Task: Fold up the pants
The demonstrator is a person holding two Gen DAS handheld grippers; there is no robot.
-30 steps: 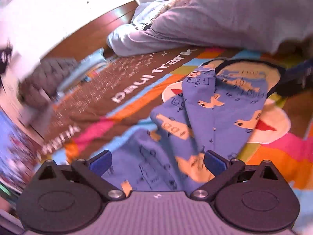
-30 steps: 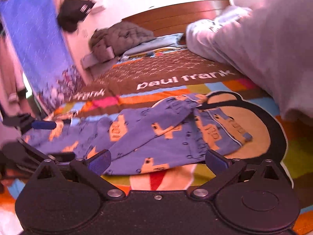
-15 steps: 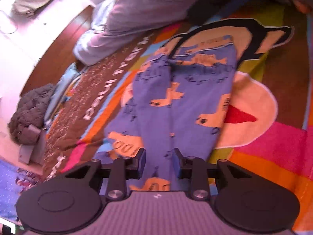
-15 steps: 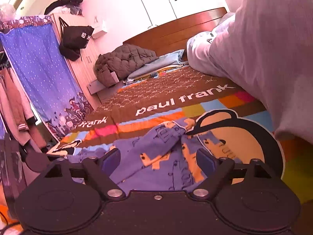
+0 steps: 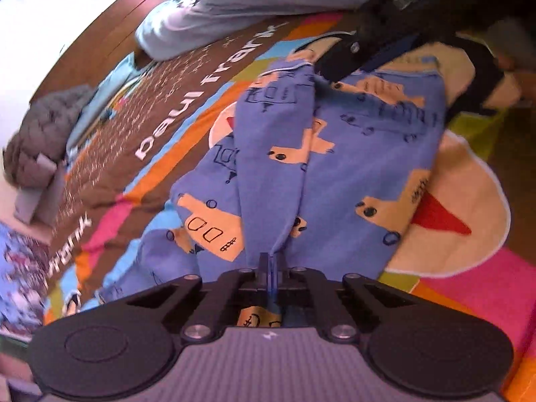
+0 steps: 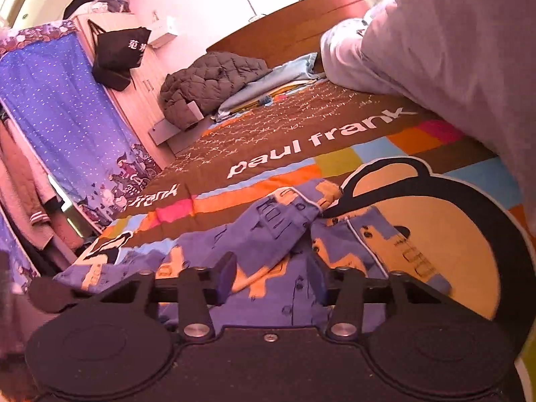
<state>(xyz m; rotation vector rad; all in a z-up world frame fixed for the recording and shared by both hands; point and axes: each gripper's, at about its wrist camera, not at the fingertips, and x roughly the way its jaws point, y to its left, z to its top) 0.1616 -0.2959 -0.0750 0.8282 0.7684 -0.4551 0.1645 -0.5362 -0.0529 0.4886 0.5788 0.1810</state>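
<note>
So I've got the blue pants with the orange cartoon print laid out on the bedspread, the colourful one with "paul frank" written across its brown band. They're sitting mostly over the big cartoon face on that bedspread, bunched rather than flat, with one ridge of fabric running up from my left gripper toward the far end of the pants.

My left gripper is pinched tight on that ridge: the two blue fingers are pressed together with a thin fold of the pants caught between them, and a bit of the orange print shows just behind the fingers inside the gripper frame.

My right gripper is down at the other end of the pants, fingers spread apart with fabric lying between and under them. I can't honestly tell if the fingers are touching the cloth or just above it. In the left camera, that right gripper shows as a dark shape at the far edge of the pants.

Beyond the pants, on the bedspread, a grey duvet is heaped along one side, and a brown puffer jacket is piled up by the wooden headboard.
</note>
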